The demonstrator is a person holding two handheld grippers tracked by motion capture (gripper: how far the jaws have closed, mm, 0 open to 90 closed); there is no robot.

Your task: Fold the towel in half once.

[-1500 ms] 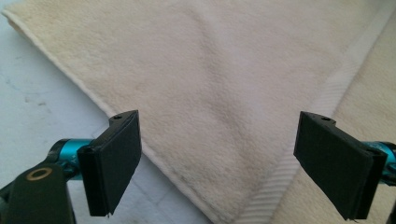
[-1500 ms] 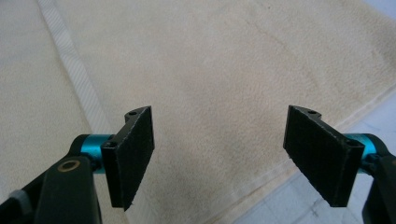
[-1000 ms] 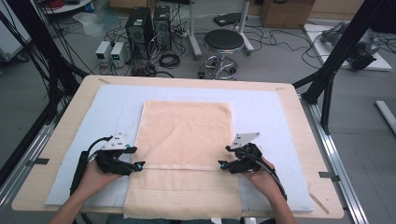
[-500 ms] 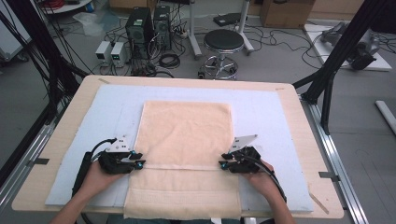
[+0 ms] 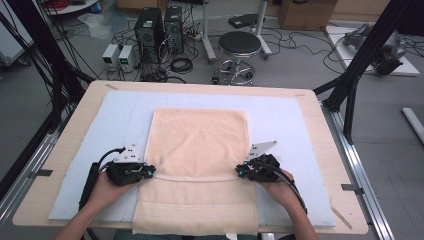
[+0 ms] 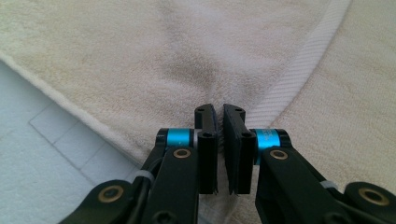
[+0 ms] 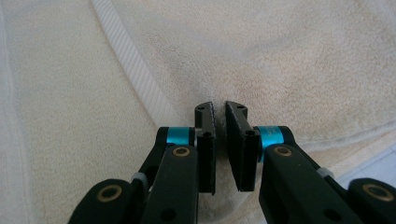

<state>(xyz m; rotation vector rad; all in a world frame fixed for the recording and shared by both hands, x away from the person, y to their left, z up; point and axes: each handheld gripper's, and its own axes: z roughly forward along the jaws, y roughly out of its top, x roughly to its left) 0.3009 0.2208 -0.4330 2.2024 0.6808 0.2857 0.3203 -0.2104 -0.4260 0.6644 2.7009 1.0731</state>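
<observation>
A peach towel [image 5: 199,165] lies flat on a pale blue mat [image 5: 120,115] covering the wooden surface [image 5: 75,115], its near end draped over the surface's 6 o'clock edge. The left tool [image 5: 148,171] sits at the towel's 9 o'clock edge, just above the woven band [image 5: 195,178] crossing the cloth; in the left gripper view its jaws stand nearly together with terry pinched between them [image 6: 220,140], the towel's hem running off to 10 o'clock over bare mat [image 6: 42,154]. The right tool [image 5: 240,171] sits at the 3 o'clock edge, level with the left; its jaws are likewise narrow, gripping a fold [image 7: 219,140]. Bare mat lies open at both sides and toward 12 o'clock.
</observation>
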